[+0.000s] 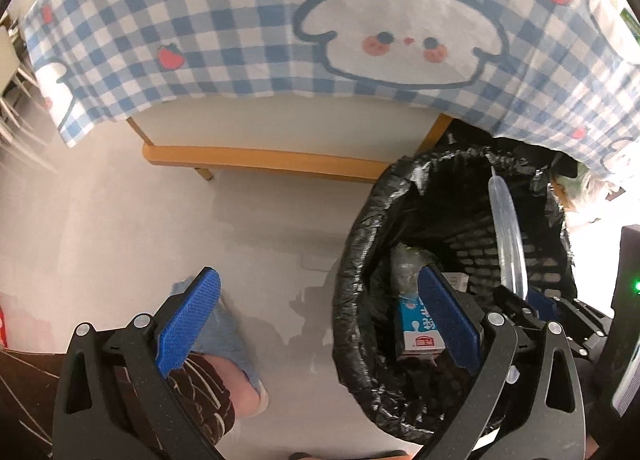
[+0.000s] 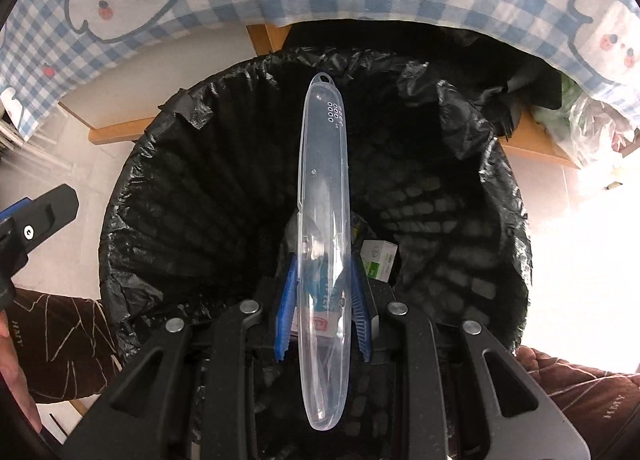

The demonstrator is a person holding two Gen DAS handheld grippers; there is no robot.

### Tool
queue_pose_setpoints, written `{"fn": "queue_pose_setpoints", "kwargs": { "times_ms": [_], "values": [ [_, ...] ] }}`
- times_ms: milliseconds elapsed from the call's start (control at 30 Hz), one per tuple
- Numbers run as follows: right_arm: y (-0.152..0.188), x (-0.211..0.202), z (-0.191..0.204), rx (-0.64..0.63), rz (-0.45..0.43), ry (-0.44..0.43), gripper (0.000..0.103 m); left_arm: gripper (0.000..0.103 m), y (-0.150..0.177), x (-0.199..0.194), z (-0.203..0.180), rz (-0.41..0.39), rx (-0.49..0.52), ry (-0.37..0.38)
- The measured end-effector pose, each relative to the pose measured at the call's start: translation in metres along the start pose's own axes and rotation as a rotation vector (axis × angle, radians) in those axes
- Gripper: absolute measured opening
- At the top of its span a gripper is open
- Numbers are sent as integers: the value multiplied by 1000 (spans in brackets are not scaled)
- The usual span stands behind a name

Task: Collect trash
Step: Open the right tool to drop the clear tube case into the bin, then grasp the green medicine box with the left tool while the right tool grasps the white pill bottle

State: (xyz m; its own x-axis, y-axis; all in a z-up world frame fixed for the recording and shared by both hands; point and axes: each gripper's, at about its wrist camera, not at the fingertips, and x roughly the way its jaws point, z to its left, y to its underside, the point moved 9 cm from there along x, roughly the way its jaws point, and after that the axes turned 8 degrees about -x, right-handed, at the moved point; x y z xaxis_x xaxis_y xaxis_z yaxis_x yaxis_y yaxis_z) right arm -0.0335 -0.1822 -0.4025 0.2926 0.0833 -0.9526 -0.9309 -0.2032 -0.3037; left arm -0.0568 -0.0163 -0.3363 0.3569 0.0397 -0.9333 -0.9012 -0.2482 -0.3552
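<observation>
Right wrist view: the right gripper points down into the bin, its jaws clamped narrowly on a clear plastic case.
Case: long and see-through, with small holes and a loop at its far end; it stands out past the blue pads over the middle of the bin's mouth.
Bin: lined with a black bag; it stands on the floor beside the surface's wooden legs.
Inside the bin: a blue and white milk carton, a small white and green box and a crumpled clear wrapper lie at the bottom.
Left wrist view: the left gripper has its jaws spread wide with nothing between them; one pad is over the floor, the other over the bin's rim.
Surface: covered by a blue checked cloth with bunny faces and strawberries, hanging over the edge.
Person: a dark patterned sleeve and a foot in a blue slipper show below.
</observation>
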Motion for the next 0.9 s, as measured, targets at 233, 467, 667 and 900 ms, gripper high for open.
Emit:
{"fn": "queue_pose_setpoints", "kwargs": {
  "times_ms": [233, 467, 667, 900],
  "values": [
    [-7, -1, 5, -8, -13, 45, 59, 97, 4, 5, 0, 16, 3, -2],
    [-23, -36, -1, -7, -104, 88, 76, 97, -7, -7, -5, 12, -4, 7],
    [-38, -86, -20, 47, -190, 120, 87, 97, -29, -43, -13, -24, 24, 43],
    [-48, -143, -31, 63, -263, 152, 88, 97, -52, -99, -20, -78, 33, 111]
  ]
}}
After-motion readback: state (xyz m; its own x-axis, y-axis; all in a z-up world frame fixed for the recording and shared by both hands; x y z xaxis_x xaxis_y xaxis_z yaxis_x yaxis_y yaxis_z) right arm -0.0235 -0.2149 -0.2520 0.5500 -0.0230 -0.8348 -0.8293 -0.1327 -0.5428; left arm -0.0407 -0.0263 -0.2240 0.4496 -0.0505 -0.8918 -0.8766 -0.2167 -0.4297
